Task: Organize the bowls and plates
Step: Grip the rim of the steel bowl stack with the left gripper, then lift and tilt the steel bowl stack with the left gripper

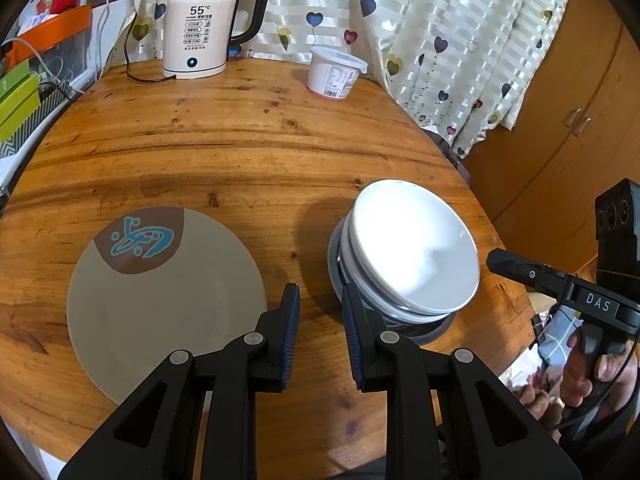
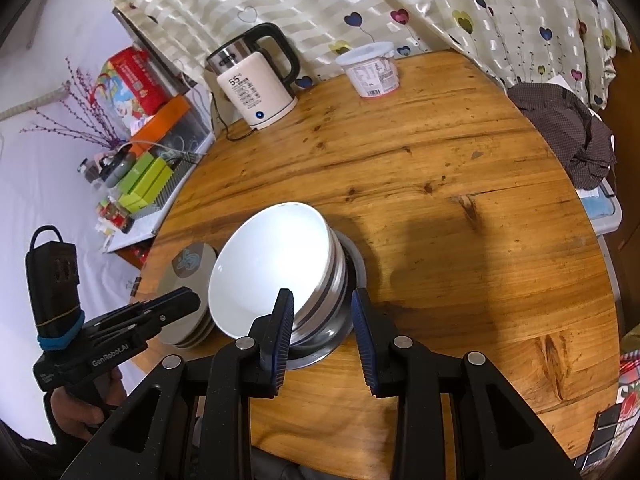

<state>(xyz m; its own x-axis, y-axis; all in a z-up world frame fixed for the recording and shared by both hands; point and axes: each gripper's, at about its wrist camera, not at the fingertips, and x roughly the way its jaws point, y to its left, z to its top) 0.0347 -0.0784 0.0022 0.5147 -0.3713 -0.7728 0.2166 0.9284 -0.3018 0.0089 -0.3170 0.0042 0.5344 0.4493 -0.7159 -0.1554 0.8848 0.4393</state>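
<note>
A stack of white bowls [image 1: 416, 248] sits tilted on a grey plate [image 1: 436, 332] at the table's near right; it also shows in the right wrist view [image 2: 272, 268]. A beige plate [image 1: 160, 304] with a brown patch and blue motif lies to its left, on top of a small pile [image 2: 192, 260] in the right wrist view. My left gripper [image 1: 320, 320] is open and empty, over the gap between plate and bowls. My right gripper [image 2: 322, 320] is open, its jaws on either side of the bowl stack's near side without gripping.
A round wooden table [image 1: 256, 140] holds a white electric kettle [image 1: 200, 28] and a white lidded tub [image 1: 336, 72] at the back. A heart-patterned curtain [image 1: 440, 20] hangs behind. Shelf clutter [image 2: 136, 168] stands left, dark cloth [image 2: 568, 128] right.
</note>
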